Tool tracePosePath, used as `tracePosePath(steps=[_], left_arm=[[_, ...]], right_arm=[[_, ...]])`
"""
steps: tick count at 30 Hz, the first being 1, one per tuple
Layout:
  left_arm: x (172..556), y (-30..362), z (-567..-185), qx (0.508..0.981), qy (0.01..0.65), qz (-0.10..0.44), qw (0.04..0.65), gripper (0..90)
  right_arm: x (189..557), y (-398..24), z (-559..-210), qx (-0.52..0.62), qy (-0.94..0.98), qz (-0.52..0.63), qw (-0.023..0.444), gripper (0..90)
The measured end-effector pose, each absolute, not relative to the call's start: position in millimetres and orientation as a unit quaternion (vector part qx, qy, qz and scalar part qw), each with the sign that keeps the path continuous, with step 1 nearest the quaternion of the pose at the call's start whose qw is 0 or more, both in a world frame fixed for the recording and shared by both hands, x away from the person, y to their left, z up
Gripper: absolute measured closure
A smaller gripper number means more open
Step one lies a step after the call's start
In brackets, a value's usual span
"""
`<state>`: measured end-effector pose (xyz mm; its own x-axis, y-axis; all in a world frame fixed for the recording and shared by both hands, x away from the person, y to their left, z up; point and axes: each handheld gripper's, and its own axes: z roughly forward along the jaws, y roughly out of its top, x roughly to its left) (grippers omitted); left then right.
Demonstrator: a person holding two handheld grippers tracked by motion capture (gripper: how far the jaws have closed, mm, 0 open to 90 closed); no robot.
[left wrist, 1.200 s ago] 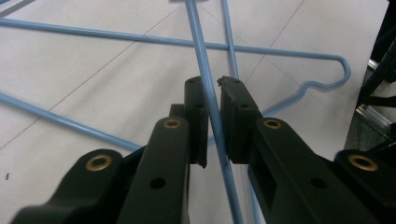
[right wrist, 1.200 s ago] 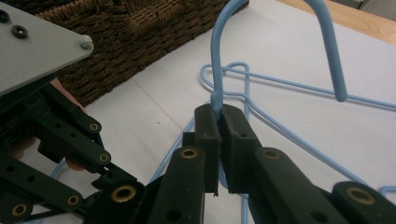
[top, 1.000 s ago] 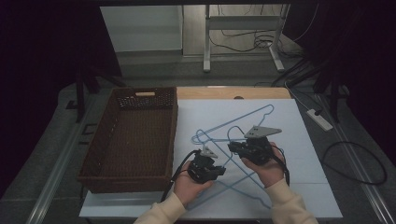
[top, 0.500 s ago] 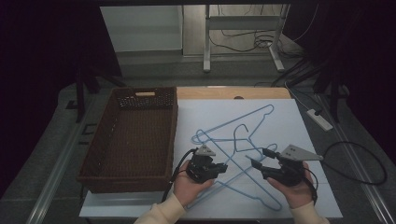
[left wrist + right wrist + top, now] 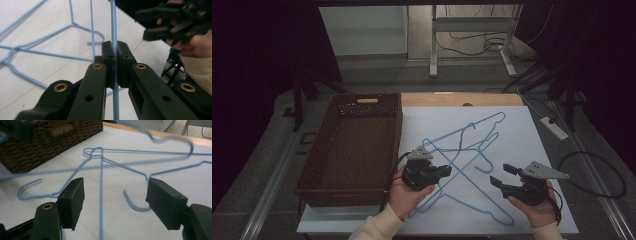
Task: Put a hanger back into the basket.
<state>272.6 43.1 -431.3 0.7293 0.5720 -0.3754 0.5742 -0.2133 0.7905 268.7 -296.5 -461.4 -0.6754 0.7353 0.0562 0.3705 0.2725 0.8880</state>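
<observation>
Clenched tight, the left gripper [image 5: 115, 53] pinches a thin blue wire of one of the blue wire hangers [image 5: 467, 165] between its pads, the wire running straight up through the closed jaws in the left gripper view. From the high view this gripper [image 5: 447, 171] sits low on the white sheet [image 5: 532, 135], just right of the brown wicker basket [image 5: 352, 145], with the left hand [image 5: 409, 192] under it. Several hangers lie tangled and crossed over one another in the middle of the sheet, between the two hands. On the other side, the right gripper [image 5: 503, 175] has just been opening its jaws; they stand wide apart and grasp nothing. In the right gripper view [image 5: 115, 202] a single hanger wire on the sheet runs up between the spread pads without touching either, and a hanger hook curls near the right-hand pad. That gripper rests in the right hand [image 5: 537, 202], well apart from the left one
</observation>
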Motion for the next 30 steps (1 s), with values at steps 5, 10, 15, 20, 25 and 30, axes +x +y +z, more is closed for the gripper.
tracePosePath(steps=[5, 10, 15, 20, 25, 30], left_arm=[[272.0, 61.0, -414.0, 0.765, 0.366, 0.000, 0.531, 86.3], [269.5, 84.3, -395.0, 0.752, 0.363, 0.013, 0.550, 86.3], [267.4, 110.1, -380.2, 0.746, 0.361, 0.035, 0.558, 86.2], [268.9, 139.0, -372.4, 0.743, 0.365, 0.055, 0.558, 86.3], [271.0, 168.4, -366.2, 0.736, 0.371, 0.078, 0.561, 86.3], [272.9, 199.1, -360.5, 0.727, 0.392, 0.102, 0.555, 86.3]], right_arm=[[273.7, -299.3, -468.1, 0.363, 0.779, 0.478, 0.182, 31.3], [278.2, -302.8, -472.7, 0.371, 0.782, 0.468, 0.178, 30.6], [279.3, -303.5, -473.5, 0.377, 0.781, 0.465, 0.178, 30.7], [281.2, -300.8, -475.3, 0.376, 0.786, 0.456, 0.178, 30.7], [282.8, -300.5, -477.9, 0.377, 0.791, 0.449, 0.176, 30.7], [284.5, -302.1, -479.2, 0.382, 0.789, 0.448, 0.174, 30.8]])
